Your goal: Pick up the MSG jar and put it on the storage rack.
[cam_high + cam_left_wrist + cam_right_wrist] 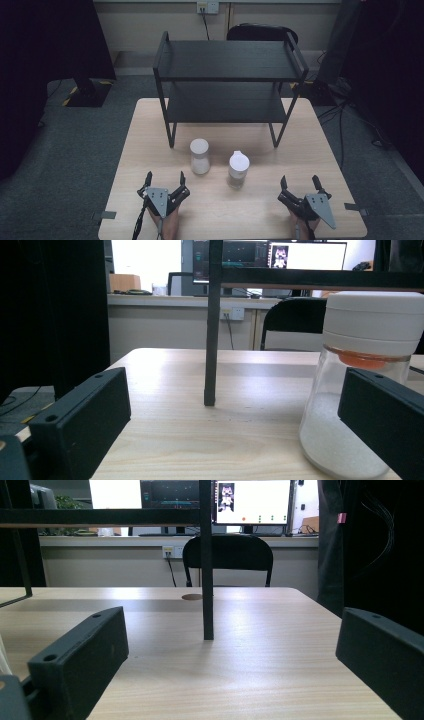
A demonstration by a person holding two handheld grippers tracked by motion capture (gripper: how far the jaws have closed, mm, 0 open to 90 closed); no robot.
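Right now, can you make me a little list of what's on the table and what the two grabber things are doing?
table: light wood
shelf: black, two levels, at the table's far side
left jar: white lid, white grains inside
right jar: white lid, upright
jars: side by side, apart, in front of the shelf
left gripper: near edge, jaws open, holding nothing
right gripper: near edge, jaws open, holding nothing
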